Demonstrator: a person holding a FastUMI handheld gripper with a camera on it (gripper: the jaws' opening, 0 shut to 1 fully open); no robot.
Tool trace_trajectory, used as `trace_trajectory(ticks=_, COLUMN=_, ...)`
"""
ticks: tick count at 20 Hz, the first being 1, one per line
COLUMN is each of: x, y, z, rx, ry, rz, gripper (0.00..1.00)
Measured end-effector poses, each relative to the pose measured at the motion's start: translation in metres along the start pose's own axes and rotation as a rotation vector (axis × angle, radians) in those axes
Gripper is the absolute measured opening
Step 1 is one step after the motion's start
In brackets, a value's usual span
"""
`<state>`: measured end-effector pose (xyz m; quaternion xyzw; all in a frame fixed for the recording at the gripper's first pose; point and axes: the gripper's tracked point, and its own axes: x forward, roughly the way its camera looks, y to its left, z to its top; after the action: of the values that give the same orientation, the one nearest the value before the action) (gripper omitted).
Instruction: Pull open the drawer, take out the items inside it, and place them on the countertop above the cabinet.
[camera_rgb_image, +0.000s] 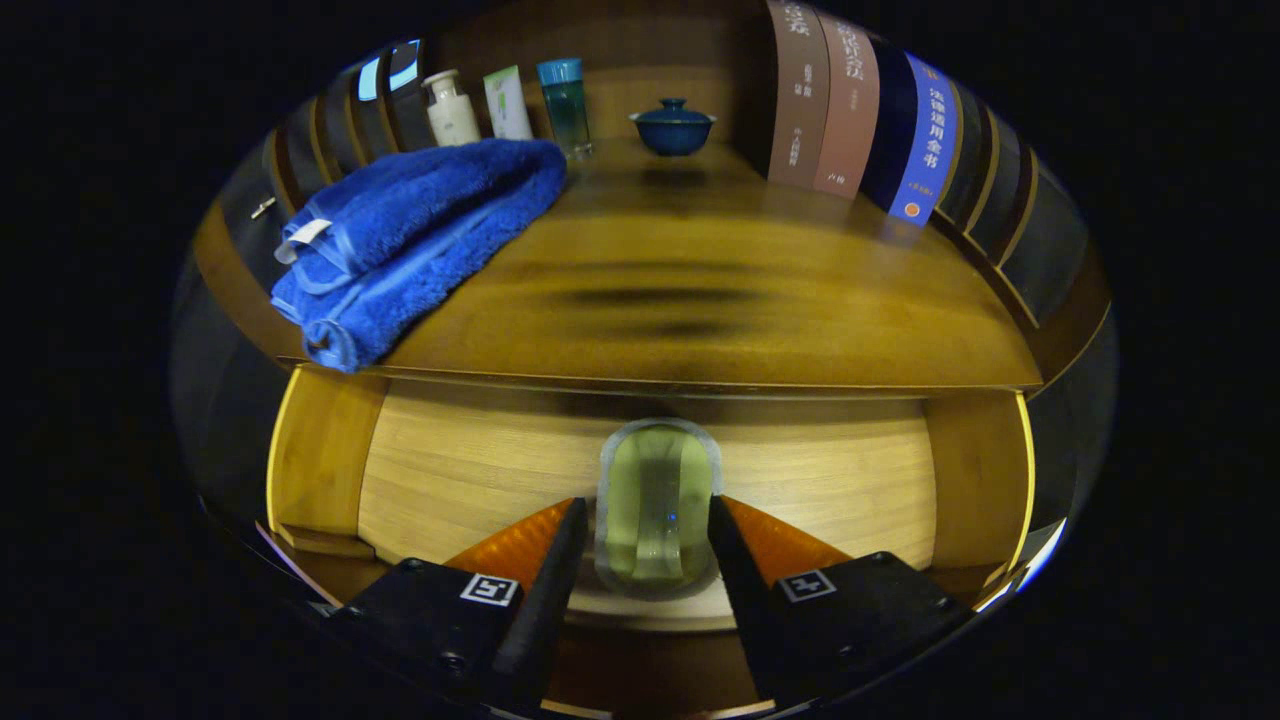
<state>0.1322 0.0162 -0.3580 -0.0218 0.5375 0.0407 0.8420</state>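
The gripper (648, 520) is closed on one translucent green, rounded bottle (657, 505), a finger pressing each side, lower centre of the frame over the open pale-wood drawer (470, 470). On the glossy wooden countertop (700, 300) above, one folded blue terry towel (410, 240) lies upper left, with three upright toiletry containers (508, 103) and one blue lidded bowl (672, 125) at the top.

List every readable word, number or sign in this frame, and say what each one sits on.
"法律适用全书": blue book spine.
Brown book spines: cut off and blurred, unreadable.
White bottle and tube: print too small to read.
Gripper, fingers flanking the greenish item, contact unclear: square marker patterns, no words.
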Motion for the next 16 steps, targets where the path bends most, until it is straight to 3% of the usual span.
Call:
trace_trajectory(ticks=2, x=0.007, y=-0.004, z=-0.004, rx=-0.001, ry=0.017, rz=-0.022, gripper=0.75)
trace_trajectory(ticks=4, x=0.011, y=-0.002, z=-0.002, rx=0.008, ry=-0.003, rz=-0.011, gripper=0.37)
trace_trajectory(ticks=5, x=0.003, y=-0.003, z=-0.009, rx=0.009, ry=-0.013, rz=-0.002, gripper=0.38)
trace_trajectory(ticks=6, x=0.011, y=-0.005, z=0.0, rx=0.033, ry=-0.025, rz=0.002, gripper=0.19)
trace_trajectory(ticks=12, x=-0.012, y=-0.011, z=-0.002, rx=0.117, ry=-0.007, rz=0.046, gripper=0.18)
trace_trajectory(ticks=16, x=-0.044, y=-0.006, z=-0.001, rx=0.107, ry=-0.037, rz=0.079, gripper=0.18)
